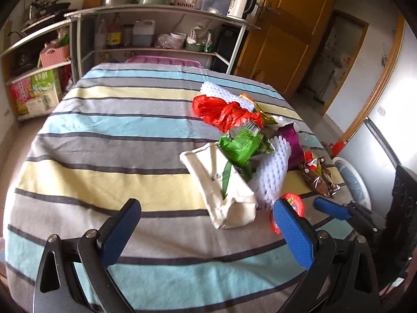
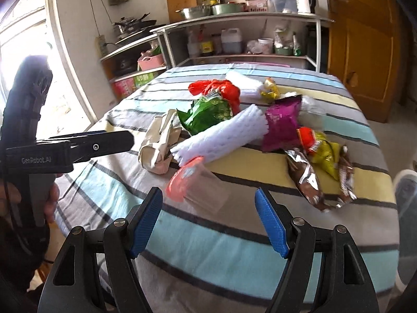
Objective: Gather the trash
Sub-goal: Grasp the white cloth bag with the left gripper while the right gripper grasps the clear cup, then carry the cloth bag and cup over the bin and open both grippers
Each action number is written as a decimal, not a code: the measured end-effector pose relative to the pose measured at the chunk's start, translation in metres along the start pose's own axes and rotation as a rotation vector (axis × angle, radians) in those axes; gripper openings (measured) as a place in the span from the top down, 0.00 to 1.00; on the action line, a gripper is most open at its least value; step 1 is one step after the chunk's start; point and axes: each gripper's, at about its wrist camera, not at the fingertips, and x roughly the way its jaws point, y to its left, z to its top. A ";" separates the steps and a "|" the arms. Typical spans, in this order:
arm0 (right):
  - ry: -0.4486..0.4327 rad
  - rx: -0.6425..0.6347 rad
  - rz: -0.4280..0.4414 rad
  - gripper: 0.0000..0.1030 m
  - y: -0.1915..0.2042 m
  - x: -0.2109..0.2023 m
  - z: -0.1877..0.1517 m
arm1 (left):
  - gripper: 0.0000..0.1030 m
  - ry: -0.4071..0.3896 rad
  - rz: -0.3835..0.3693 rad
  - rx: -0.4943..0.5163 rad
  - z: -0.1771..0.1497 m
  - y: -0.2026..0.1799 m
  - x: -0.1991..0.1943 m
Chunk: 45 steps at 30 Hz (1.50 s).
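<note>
Left wrist view: the left gripper (image 1: 206, 216) hangs released, fingers wide, over the striped cloth (image 1: 104, 140). The trash pile sits toward 1 o'clock: a cream cloth bag (image 1: 224, 185), green wrapper (image 1: 241, 144) and red plastic bag (image 1: 224, 112), all light, limp and crinkly

Right wrist view: the right gripper (image 2: 208, 208) is likewise spread, holding nothing. Just ahead at 12 o'clock lies a clear plastic cup (image 2: 206, 187) with a red lid (image 2: 182, 180), thin-walled and probably slippery; pinching gently across its body near the lid looks safest
</note>
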 end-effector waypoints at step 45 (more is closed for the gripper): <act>-0.096 0.158 -0.020 0.71 -0.026 -0.031 -0.003 | 0.51 -0.010 -0.009 0.080 0.010 -0.031 0.010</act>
